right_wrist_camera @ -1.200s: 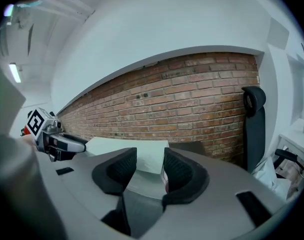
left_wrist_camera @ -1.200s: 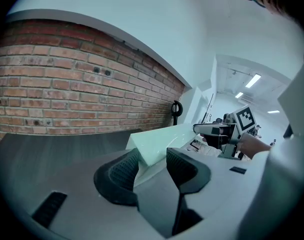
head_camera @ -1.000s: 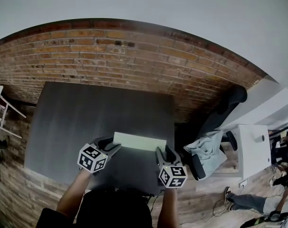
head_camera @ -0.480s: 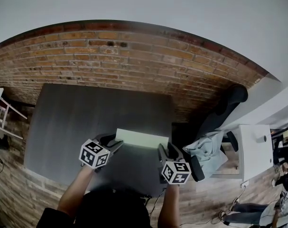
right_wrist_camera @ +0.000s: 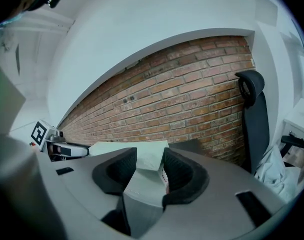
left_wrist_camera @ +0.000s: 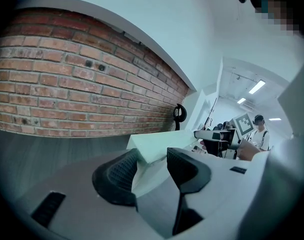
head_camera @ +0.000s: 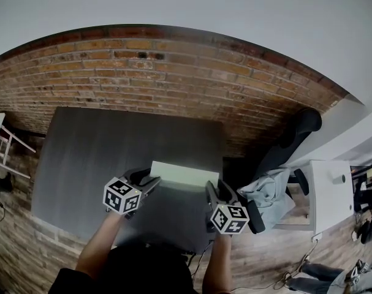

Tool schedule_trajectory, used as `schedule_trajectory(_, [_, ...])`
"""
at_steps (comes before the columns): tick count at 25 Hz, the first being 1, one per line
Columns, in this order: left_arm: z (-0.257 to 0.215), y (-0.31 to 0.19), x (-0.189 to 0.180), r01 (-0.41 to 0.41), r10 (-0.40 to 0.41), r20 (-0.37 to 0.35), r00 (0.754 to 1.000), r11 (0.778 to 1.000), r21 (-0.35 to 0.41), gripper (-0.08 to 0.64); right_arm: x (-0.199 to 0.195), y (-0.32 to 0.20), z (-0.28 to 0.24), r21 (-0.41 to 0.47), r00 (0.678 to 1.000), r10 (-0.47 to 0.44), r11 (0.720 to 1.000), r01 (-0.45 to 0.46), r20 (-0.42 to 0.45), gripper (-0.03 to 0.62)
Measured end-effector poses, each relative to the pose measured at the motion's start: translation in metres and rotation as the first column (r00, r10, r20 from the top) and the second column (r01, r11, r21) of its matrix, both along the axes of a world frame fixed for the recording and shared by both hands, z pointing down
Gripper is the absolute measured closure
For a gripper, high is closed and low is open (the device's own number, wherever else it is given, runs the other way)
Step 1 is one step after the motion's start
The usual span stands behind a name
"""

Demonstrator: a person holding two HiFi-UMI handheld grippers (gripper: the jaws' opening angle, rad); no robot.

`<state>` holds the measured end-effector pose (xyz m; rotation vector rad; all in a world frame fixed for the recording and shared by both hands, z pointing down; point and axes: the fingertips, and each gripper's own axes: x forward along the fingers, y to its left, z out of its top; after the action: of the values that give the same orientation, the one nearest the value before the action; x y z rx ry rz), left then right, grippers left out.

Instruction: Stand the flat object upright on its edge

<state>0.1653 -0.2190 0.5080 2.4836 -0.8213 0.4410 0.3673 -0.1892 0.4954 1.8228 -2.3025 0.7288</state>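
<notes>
Our left gripper (head_camera: 146,181) and right gripper (head_camera: 214,192) stay clamped on the flat box (head_camera: 184,173), which has shifted rightward over the table (head_camera: 94,158); we judge tipping still remains.

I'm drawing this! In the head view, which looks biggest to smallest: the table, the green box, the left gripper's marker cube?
1. table.
2 and 3. green box and marker cube look about alike; the cube is nearer the camera.

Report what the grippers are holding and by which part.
Both hold one pale green flat box: the left gripper clamps its left end, the right gripper its right end.
</notes>
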Motion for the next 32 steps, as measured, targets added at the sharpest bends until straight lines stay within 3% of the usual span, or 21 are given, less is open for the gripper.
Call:
schedule_trajectory(8, [0.001,0.001,0.0,-0.011,0.012,-0.008,1.0,0.996,0.086,0.364,0.0,-0.002,0.001,-0.003,0.999,0.036,0.999,-0.036,0.006,0.416])
schedule_trajectory(32, [0.001,-0.012,0.002,-0.004,0.008,-0.035,0.999,0.996,0.091,0.364,0.003,-0.011,0.001,0.019,0.998,0.064,0.998,-0.064,0.028,0.408])
